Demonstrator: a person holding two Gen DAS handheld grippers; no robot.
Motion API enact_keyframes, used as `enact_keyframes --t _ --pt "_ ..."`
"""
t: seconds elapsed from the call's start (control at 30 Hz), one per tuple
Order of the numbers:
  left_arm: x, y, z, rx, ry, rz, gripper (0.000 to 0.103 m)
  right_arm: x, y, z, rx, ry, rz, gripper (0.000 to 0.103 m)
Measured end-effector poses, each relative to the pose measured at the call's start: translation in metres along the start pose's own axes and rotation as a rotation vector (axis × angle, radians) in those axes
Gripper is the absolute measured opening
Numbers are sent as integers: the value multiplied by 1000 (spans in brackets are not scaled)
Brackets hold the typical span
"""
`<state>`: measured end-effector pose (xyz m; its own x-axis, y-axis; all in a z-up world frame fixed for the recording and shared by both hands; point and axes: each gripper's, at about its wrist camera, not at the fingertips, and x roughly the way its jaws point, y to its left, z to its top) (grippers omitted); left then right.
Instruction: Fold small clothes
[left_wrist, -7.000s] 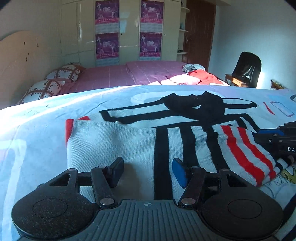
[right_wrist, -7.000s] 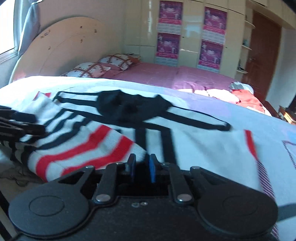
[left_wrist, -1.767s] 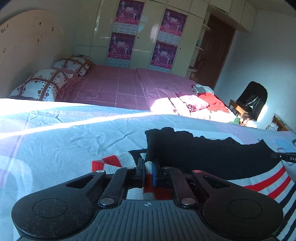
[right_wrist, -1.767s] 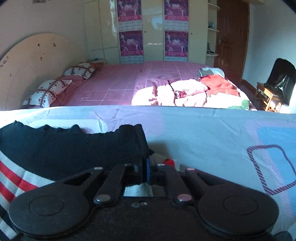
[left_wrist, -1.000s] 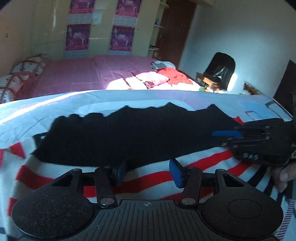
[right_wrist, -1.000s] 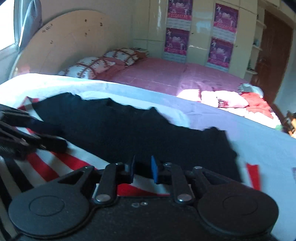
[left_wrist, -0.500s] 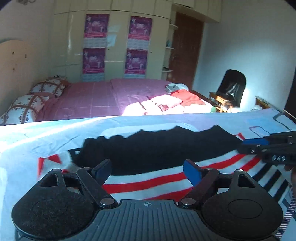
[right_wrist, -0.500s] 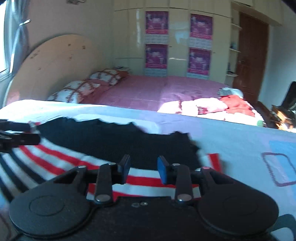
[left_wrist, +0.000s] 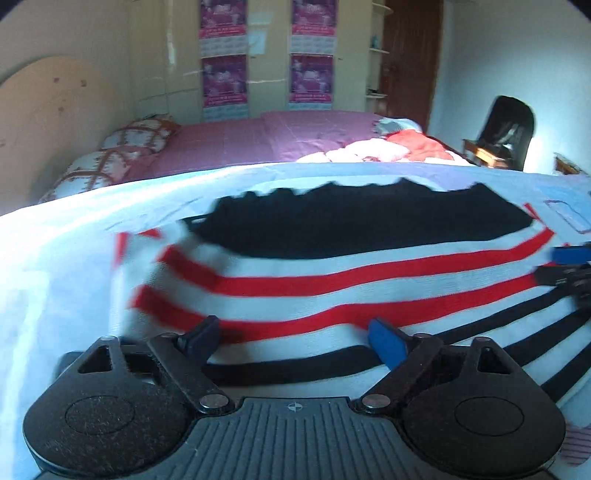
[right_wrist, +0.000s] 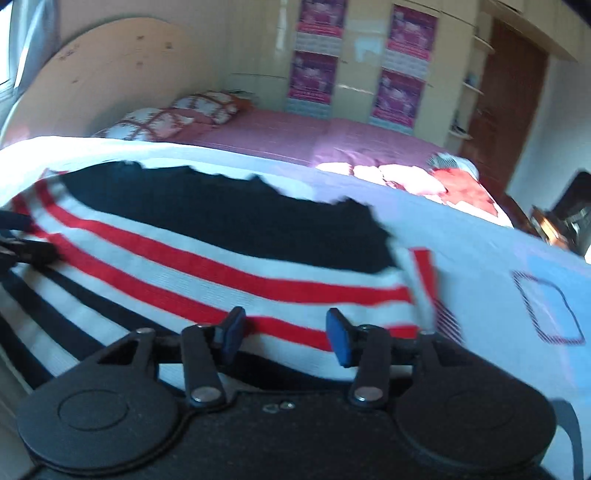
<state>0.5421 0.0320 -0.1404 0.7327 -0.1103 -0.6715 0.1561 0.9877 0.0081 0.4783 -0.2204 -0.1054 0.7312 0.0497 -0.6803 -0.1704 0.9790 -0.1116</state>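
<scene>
Released now, striped sweater (left_wrist: 351, 280) lies folded, black band (left_wrist: 362, 221) uppermost.

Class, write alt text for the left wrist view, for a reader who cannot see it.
A striped sweater, white with red and black bands and a black top edge, lies flat on a pale blue bed sheet. The left claw hovers over its near edge, jaws opening and gripping nothing. The right claw shows at the right edge; a purple bed lies behind.

A bed with a pale blue sheet (left_wrist: 66, 266), a folded striped sweater (left_wrist: 332, 266) flat on top.
</scene>
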Motion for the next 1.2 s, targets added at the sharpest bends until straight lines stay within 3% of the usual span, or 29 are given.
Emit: enact_keyframes --t 0.07,0.17,0.27,0.37,0.43,0.5,0.53,0.57,0.77,0.87,1.0,1.2 --pt "-5 20 -6 -33 0 10 89 -3 -17 -4 8 27 -63 49" --pt "-25 21 0 -79 -28 -6 89 -20 -20 0 76 10 -39 40" --pt "-45 -6 8 -60 -77 -89 89 -45 14 7 77 -79 117 34" --pt "-47 -37 4 -10 -45 -145 89 -49 64 8 -12 -66 243 30" --pt "-41 -51 -7 40 -2 -112 89 -43 86 2 -39 -31 270 28" --pt "-32 -55 -25 92 49 -70 95 -27 101 -9 -104 63 217 34" --pt "-34 -54 -34 104 30 -56 101 -29 104 -16 -134 33 205 35" --pt "-37 -51 -41 117 11 -50 101 -34 106 -22 -164 16 195 35" --pt "-58 -13 -56 35 -11 -27 102 -55 59 -40 -127 15 123 35" --pt "-65 2 -62 17 -11 -28 102 -60 12 -57 -43 25 65 35" --pt "-68 10 -67 0 -1 -26 102 -71 -32 -76 66 31 61 34" --pt "-73 11 -61 -22 -18 -18 102 -69 -27 -70 70 49 42 35"
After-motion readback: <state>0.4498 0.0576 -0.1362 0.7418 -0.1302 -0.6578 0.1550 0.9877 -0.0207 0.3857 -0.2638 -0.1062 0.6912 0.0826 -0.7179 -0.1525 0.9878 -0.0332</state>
